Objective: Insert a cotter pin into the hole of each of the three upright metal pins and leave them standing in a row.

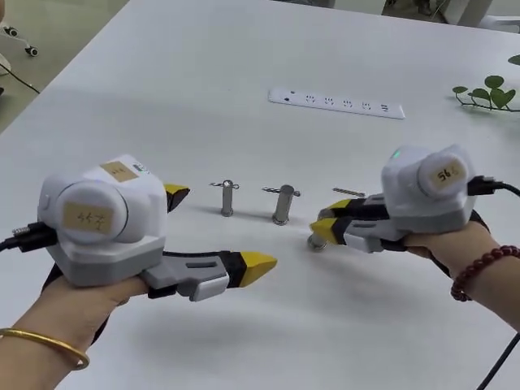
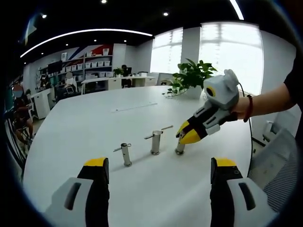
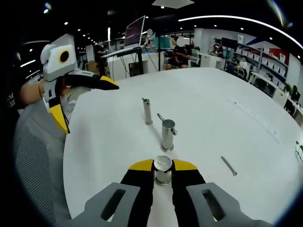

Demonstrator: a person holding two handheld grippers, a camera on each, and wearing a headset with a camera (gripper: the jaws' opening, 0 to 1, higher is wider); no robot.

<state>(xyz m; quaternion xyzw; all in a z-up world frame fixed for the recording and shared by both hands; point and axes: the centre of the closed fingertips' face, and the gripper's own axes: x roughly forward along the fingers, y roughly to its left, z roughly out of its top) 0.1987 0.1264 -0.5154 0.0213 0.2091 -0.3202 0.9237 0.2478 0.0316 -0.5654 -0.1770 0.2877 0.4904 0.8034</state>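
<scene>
my right tool clamped on the third metal pin to hold it upright at the row's end | loose cotter pin on counter just beyond | my left tool wide, empty, likely free to fetch it | other two pins already fitted
</scene>
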